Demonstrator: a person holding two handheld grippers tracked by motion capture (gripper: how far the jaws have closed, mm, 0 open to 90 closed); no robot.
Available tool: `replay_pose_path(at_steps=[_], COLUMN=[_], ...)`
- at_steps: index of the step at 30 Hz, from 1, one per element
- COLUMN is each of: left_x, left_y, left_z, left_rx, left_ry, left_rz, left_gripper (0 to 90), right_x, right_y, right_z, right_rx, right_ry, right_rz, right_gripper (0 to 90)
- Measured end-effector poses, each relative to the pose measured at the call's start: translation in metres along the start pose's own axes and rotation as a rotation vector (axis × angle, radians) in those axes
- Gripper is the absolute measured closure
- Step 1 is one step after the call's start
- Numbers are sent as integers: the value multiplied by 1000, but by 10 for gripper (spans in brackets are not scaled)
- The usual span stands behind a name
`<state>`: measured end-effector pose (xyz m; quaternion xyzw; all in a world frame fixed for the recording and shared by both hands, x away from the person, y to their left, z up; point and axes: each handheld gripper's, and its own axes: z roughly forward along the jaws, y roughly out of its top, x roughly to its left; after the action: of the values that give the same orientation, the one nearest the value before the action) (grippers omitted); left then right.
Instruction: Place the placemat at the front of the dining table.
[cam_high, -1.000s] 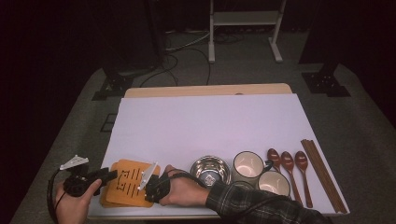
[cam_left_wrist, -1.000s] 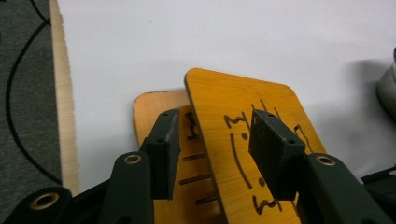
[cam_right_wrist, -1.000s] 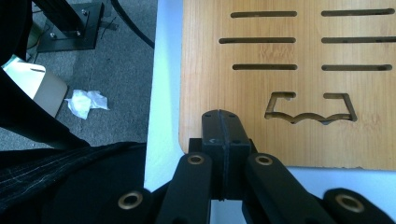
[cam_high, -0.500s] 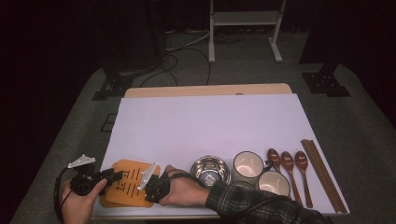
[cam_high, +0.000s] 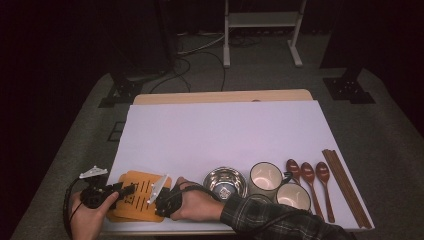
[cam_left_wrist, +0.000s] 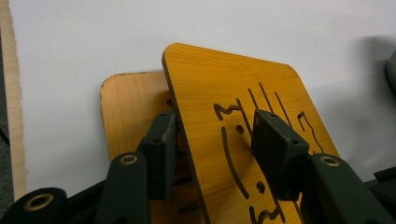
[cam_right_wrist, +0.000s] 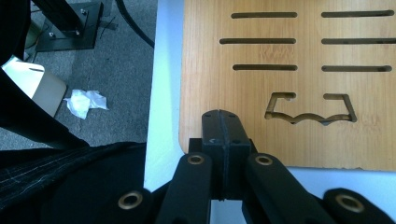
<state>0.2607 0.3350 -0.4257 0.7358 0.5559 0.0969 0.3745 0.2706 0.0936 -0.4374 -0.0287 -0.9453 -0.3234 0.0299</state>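
Observation:
Two orange wooden boards with cut-out slots lie stacked at the table's front left. In the left gripper view the top board (cam_left_wrist: 261, 79) tilts up off the lower board (cam_left_wrist: 130, 107). My left gripper (cam_left_wrist: 215, 140) stands open astride the top board's edge, one jaw under it and one above. In the high view this left gripper (cam_high: 122, 190) reaches in from the left side of the boards (cam_high: 135, 180). My right gripper (cam_right_wrist: 223, 126) is shut, its tips at the near edge of a board (cam_right_wrist: 289, 93). From above, the right gripper (cam_high: 157, 199) sits at the boards' right side.
To the right along the front edge stand a steel bowl (cam_high: 225, 182), two mugs (cam_high: 265, 176) (cam_high: 292, 196), three wooden spoons (cam_high: 307, 172) and chopsticks (cam_high: 342, 185). A white sheet (cam_high: 225, 130) covers the table. Crumpled tissue (cam_right_wrist: 86, 101) lies on the floor by the table's edge.
My left gripper has edged slightly right, further onto the boards. The right hand has kept still.

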Motion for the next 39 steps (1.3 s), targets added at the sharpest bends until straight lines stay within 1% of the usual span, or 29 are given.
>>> replay_pose_path(at_steps=[8,16,22,29,35,39], left_x=[3,1,2,2,2,2], left_y=[1,1,0,0,0,0], left_z=[4,8,7,7,5,3], left_rx=[4,20,26,35,28,25], left_ry=[-21,-35,-49,-53,-58,-59], left_rz=[-16,-14,-29,-28,-33,-37], left_gripper=[491,449,459,450,476,483], right_x=[0,0,0,0,-1,-1], right_y=[0,0,0,0,1,1], right_z=[0,0,1,1,1,0], right_rx=[-2,-2,-1,-1,-1,2], right_ry=[0,-1,1,1,6,12], right_rz=[0,-1,2,2,5,5], right_gripper=[897,897,897,896,894,858])
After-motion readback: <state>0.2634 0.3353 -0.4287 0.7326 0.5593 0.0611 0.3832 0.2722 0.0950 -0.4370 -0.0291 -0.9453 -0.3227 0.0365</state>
